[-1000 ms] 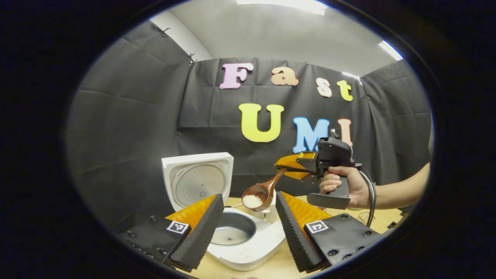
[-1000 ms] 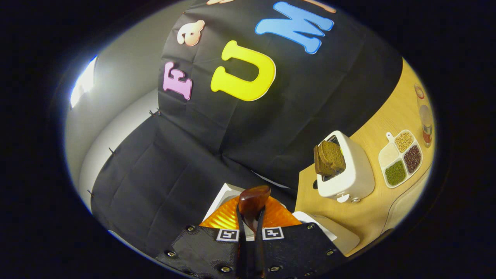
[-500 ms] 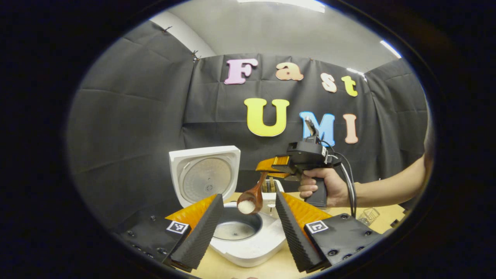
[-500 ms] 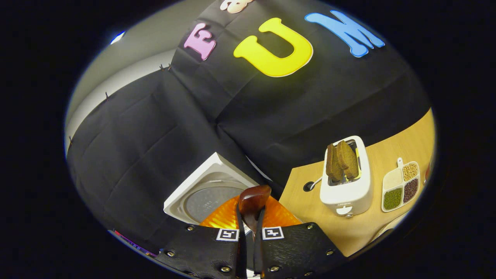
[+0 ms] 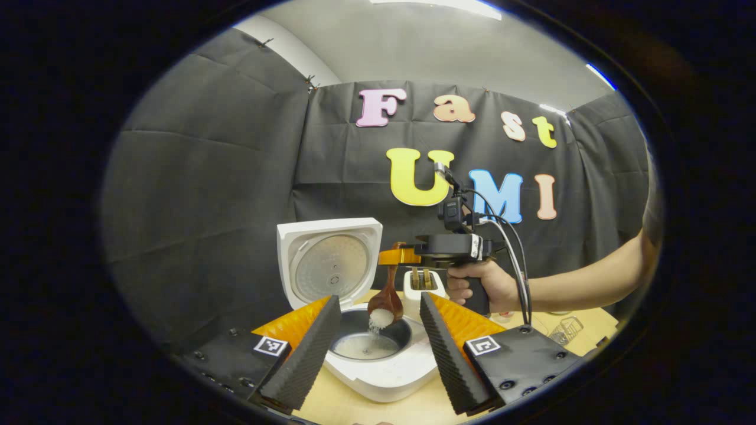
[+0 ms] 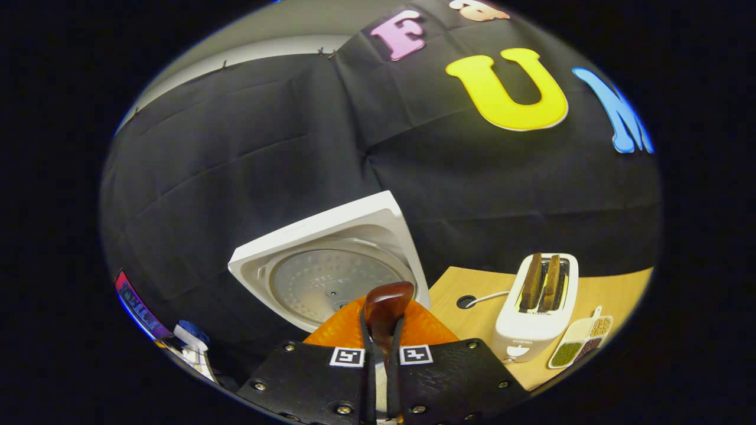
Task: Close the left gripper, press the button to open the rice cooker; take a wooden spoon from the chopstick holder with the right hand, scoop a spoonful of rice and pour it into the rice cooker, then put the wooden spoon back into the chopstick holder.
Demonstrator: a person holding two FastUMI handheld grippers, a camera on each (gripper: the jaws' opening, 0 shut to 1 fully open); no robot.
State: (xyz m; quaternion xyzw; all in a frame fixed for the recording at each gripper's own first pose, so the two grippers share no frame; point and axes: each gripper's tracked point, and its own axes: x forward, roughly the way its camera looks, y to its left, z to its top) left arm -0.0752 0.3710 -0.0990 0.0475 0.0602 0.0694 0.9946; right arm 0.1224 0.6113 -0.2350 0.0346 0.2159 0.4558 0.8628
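Wooden spoon (image 5: 387, 298), glossy brown, bowl tipped, white rice (image 5: 380, 319) spilling

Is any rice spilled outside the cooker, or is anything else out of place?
Nothing stands out. Rice falls from the wooden spoon straight into the rice cooker pot; none shows on its rim or the table.

I work in a staged recording booth got up as a kitchen: black cloth wall (image 5: 207, 195), light wooden tabletop (image 6: 472, 321), an open white rice cooker (image 5: 378, 366), a white two-slot toaster (image 6: 534, 310), a divided dish of beans (image 6: 582, 342).
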